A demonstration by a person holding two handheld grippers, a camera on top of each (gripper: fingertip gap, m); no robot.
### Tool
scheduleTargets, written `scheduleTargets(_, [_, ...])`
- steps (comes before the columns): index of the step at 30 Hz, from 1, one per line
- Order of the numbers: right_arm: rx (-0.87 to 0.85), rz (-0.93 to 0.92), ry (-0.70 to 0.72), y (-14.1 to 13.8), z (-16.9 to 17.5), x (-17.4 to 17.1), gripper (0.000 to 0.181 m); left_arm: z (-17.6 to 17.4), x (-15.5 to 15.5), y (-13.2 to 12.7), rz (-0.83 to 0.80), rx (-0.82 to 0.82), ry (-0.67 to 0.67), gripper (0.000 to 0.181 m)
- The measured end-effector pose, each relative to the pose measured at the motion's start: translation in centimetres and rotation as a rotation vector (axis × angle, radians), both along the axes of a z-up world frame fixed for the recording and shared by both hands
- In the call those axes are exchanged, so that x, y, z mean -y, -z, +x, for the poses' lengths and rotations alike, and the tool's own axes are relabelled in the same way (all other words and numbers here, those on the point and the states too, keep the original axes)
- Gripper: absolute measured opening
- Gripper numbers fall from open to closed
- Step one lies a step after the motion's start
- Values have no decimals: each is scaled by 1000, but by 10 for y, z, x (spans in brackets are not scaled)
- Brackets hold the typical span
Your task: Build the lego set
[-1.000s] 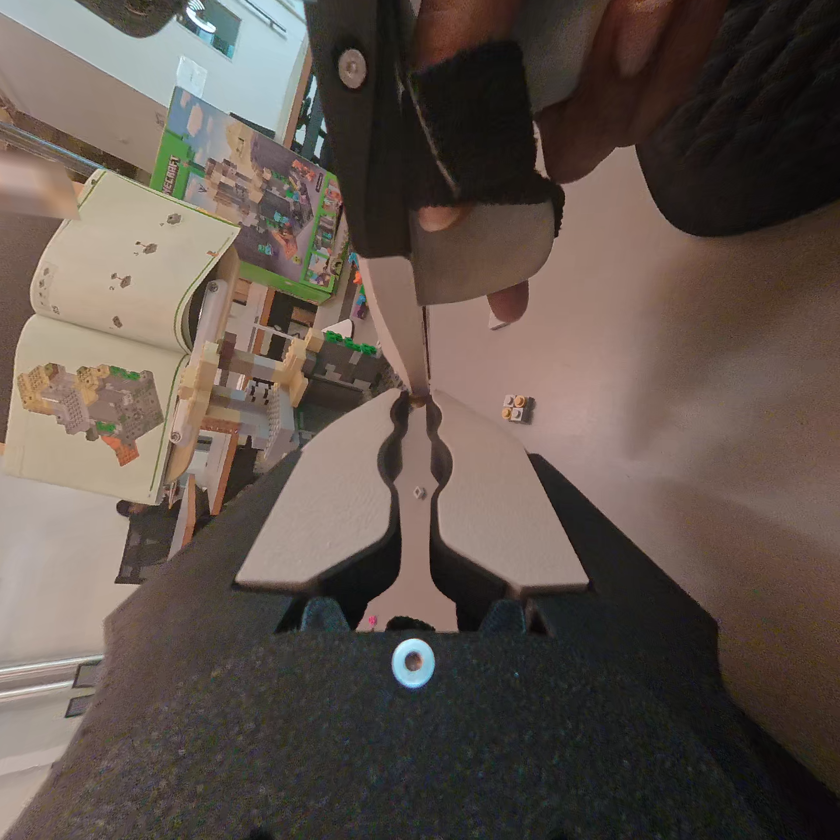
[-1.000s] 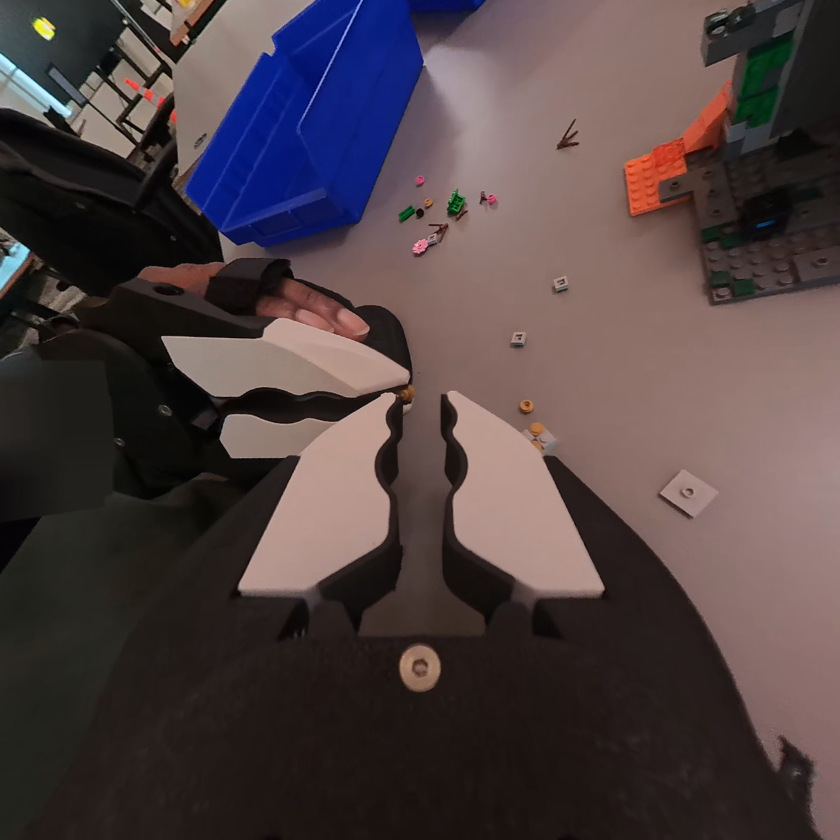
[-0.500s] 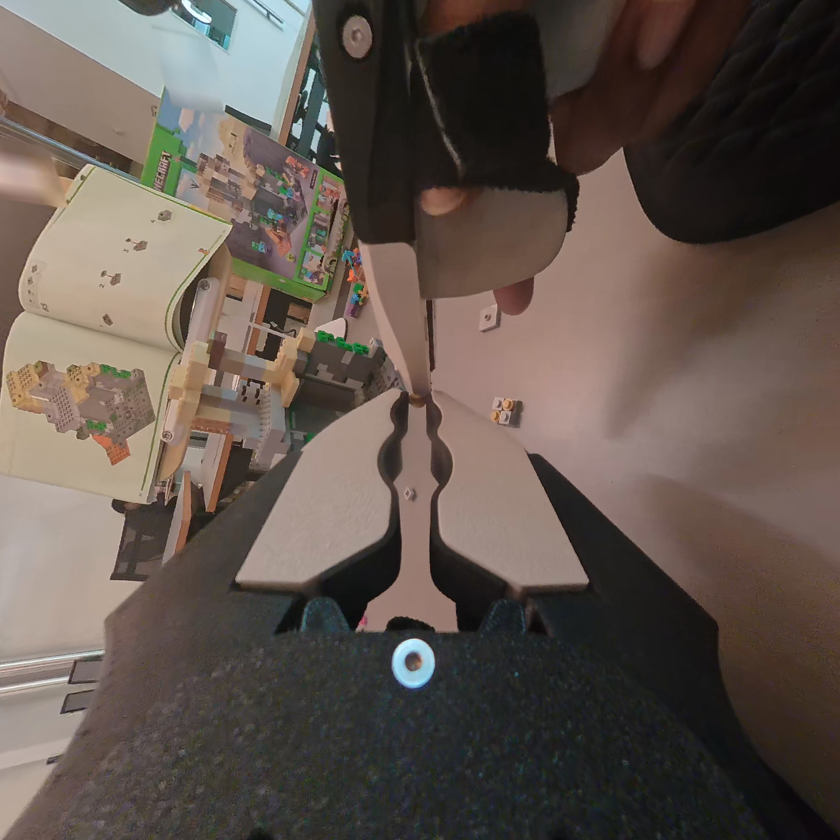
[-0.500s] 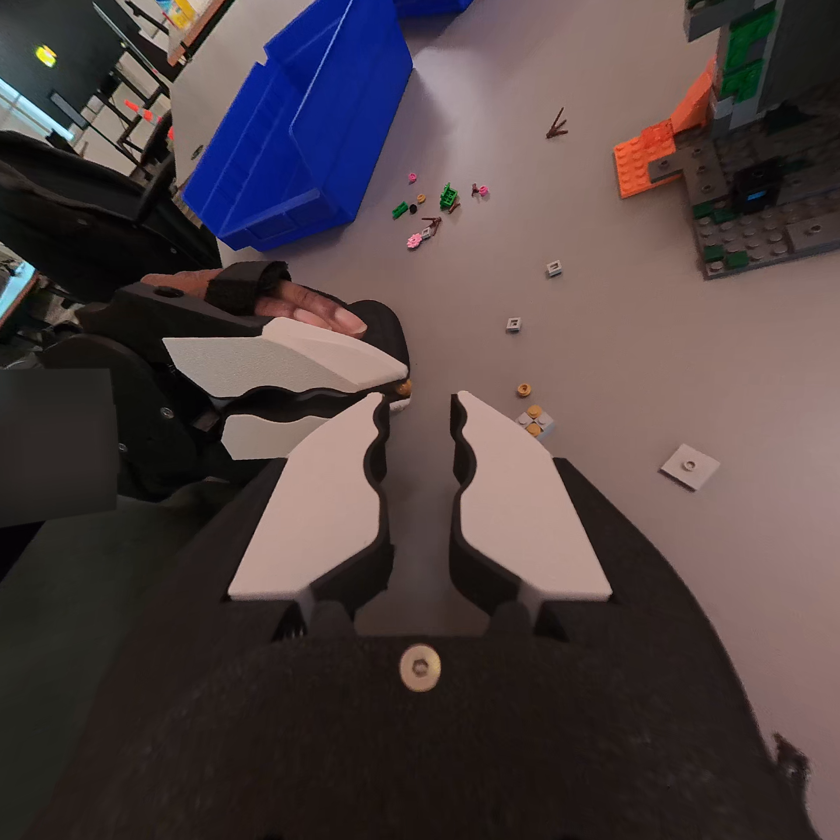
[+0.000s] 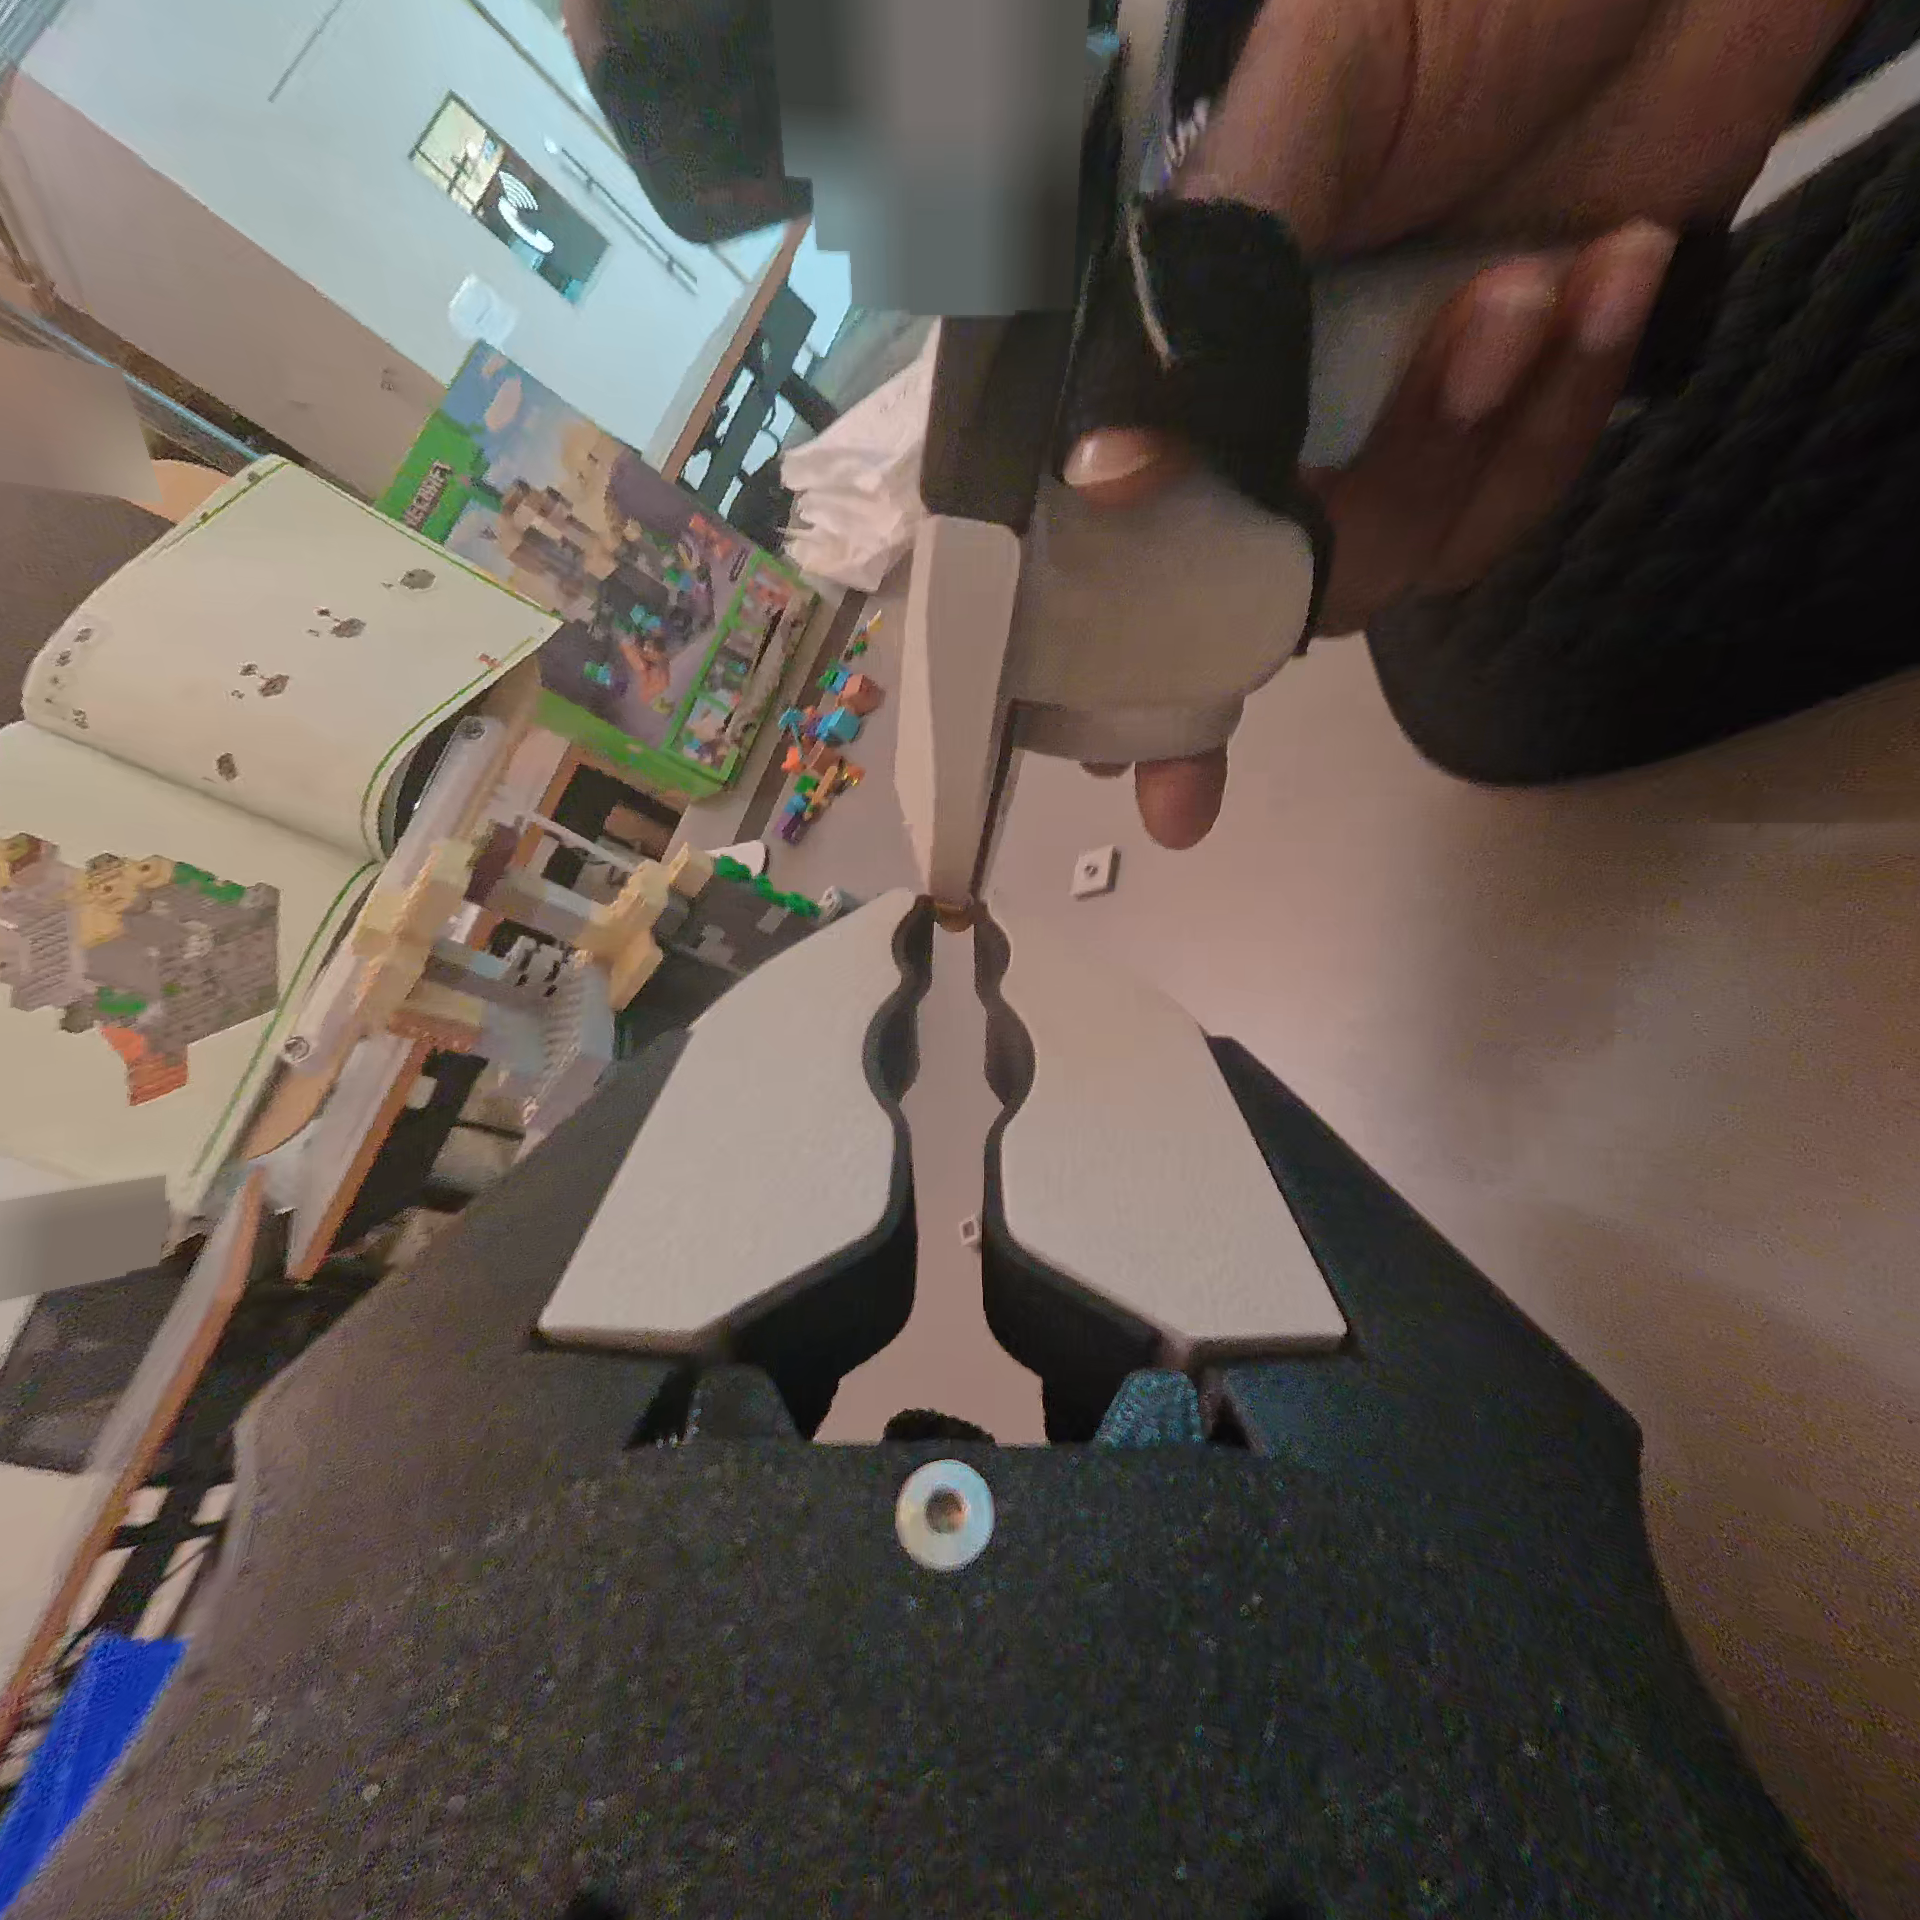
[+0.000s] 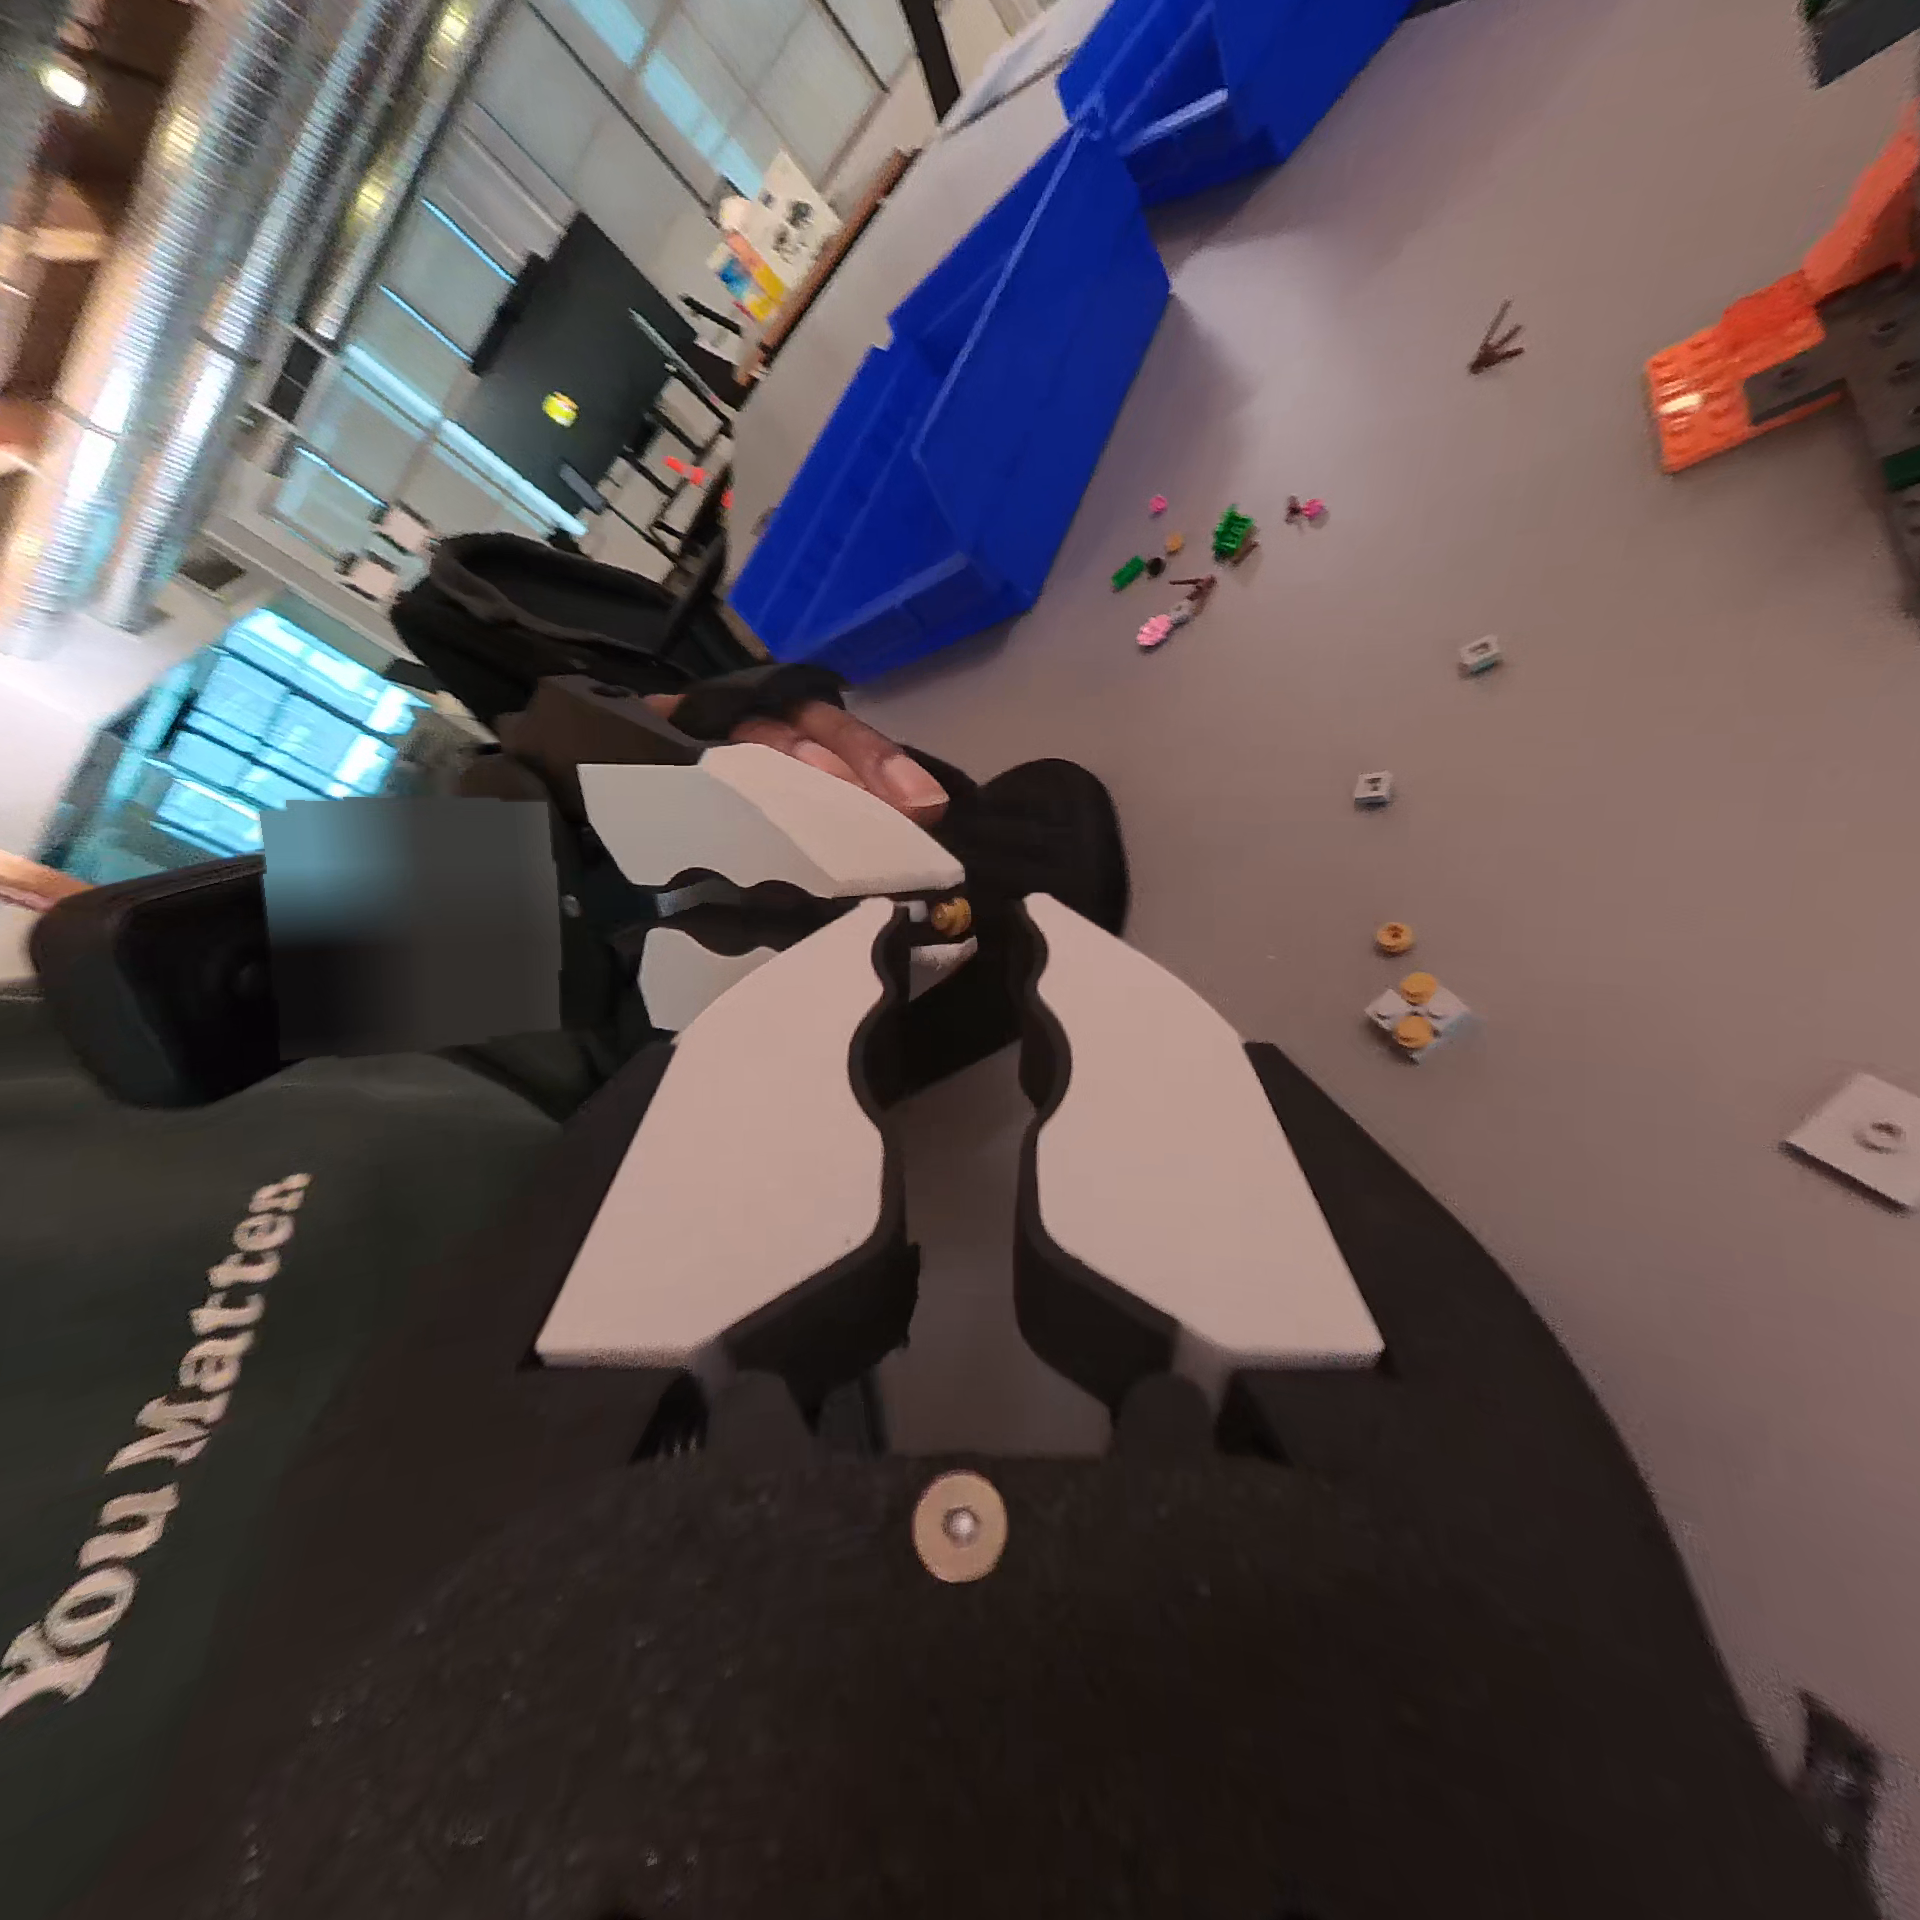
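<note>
My left gripper (image 5: 952,914) is shut on a small gold round stud (image 5: 954,912), pinched at its very tips and held above the table. My right gripper (image 6: 956,925) is open. Its jaws stand on either side of that stud (image 6: 951,914), and I cannot tell whether they touch it. In the right wrist view the left gripper (image 6: 961,906) comes in from the left. One right finger (image 5: 940,727) points down onto the stud in the left wrist view. The grey, tan and green lego build (image 5: 499,966) stands to the left; its orange plate (image 6: 1735,384) shows at the far right.
An open instruction booklet (image 5: 208,727) and the set's box (image 5: 623,592) stand behind the build, with minifigures (image 5: 831,738) beside them. On the grey table lie a grey plate with gold studs (image 6: 1418,1013), a loose gold stud (image 6: 1394,937), a grey tile (image 6: 1860,1138), small pieces (image 6: 1195,571) and blue bins (image 6: 987,416). Less than 4 cm separates the two grippers' tips.
Both grippers have risen and tilted up from the table. My right gripper has opened wider and its tips now straddle the stud that my left gripper keeps holding.
</note>
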State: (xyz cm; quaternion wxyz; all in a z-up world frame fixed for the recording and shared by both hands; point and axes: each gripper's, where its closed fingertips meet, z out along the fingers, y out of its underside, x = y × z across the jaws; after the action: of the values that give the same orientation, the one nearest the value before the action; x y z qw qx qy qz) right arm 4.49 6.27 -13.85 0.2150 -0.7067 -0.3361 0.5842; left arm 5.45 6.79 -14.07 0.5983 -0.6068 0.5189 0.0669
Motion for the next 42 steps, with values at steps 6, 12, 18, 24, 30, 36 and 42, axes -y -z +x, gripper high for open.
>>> scheduleTargets(6, [-82, -46, -76, -10, 0, 12, 6, 4, 9, -11, -10, 105, 65, 7])
scheduleTargets(12, [-126, -65, -122, -11, 1, 19, 5, 5, 16, -11, -30, 158, 99, 7])
scheduleTargets(18, [-179, -122, -185, -15, 4, 27, 5, 7, 24, -14, -23, 209, 158, 7])
scheduleTargets(24, [-187, -120, -210, -18, 5, 30, 5, 8, 26, -18, -31, 249, 182, 11])
scheduleTargets(30, [-238, -146, -244, -27, 8, 35, 5, 9, 31, -22, -49, 294, 219, 10])
scheduleTargets(36, [-298, -187, -307, -35, 12, 43, 5, 13, 40, -31, -34, 344, 278, 8])
scheduleTargets(42, [-346, -224, -375, -38, 13, 51, 5, 16, 48, -36, 31, 326, 318, 6])
